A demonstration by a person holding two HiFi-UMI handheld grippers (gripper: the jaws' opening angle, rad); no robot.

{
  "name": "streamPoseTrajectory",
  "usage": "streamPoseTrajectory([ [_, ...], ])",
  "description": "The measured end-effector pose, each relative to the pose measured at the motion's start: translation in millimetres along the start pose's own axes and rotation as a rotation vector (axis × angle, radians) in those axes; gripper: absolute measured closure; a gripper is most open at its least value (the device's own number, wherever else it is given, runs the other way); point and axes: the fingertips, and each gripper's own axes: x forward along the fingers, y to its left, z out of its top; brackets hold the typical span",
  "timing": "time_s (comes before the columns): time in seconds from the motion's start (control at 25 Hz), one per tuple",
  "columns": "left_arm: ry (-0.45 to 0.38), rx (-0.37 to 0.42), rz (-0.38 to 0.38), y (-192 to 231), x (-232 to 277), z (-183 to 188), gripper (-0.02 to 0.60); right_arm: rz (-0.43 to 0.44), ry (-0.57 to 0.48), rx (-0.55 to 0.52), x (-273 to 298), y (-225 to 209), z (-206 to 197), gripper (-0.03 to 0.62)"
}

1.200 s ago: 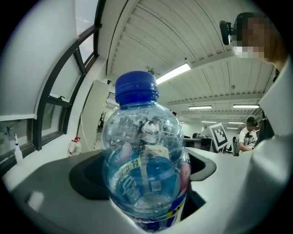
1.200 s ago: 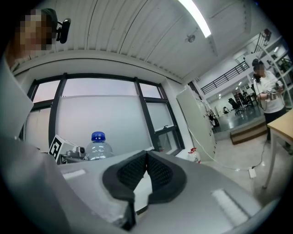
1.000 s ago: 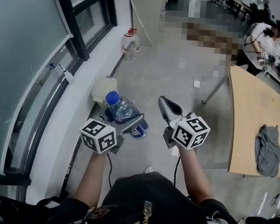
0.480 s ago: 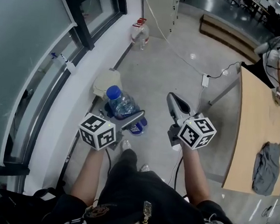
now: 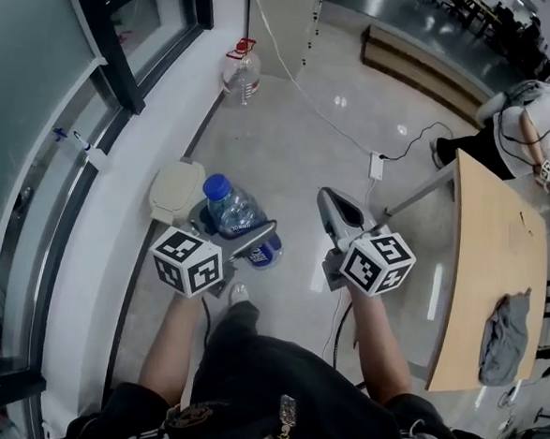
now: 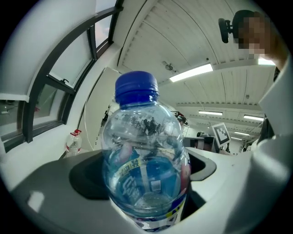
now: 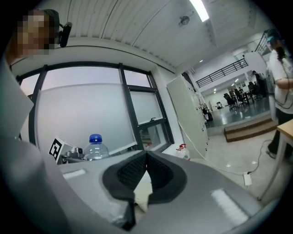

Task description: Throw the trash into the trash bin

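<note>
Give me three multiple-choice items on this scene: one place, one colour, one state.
1. The cream-lidded bin stands:
A on the wooden table
B on the grey floor by the white wall
C between the right gripper's jaws

2. The clear plastic bottle's cap is:
A red
B blue
C white

3. The left gripper is:
A open, empty
B shut, empty
C shut on the bottle

Answers:
1. B, it sits on the floor beside the wall.
2. B, the cap shows blue.
3. C, the jaws flank the bottle's body.
</note>
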Motion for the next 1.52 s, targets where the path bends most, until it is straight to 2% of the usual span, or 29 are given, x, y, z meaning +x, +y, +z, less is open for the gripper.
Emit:
streamPoseTrajectory([
  [0.32,0.007,-0.028,-0.041,88,48,32,0.094,-0.015,0.066,-0.047,101,-25,19,0.592],
  [0.56,0.017,-0.046,-0.007,139,96,42,0.094,0.022,0.096,-0.091,163,-66,27,0.591],
  [0.88,0.029,-0.076,0.142,215,186,65,0.094,0.169,0.132,-0.161,256,-150,43,0.592],
  [1.16,0.011,-0.089,0.272,244,270,107,0.094,0.346,0.187,-0.16,313,-222,77,0.591],
  [1.36,-0.008,-0.115,0.371,282,292,112,0.094,0.445,0.216,-0.173,364,-247,78,0.591],
  [1.52,-0.042,-0.154,0.462,322,291,107,0.094,0.533,0.262,-0.2,414,-248,71,0.591],
])
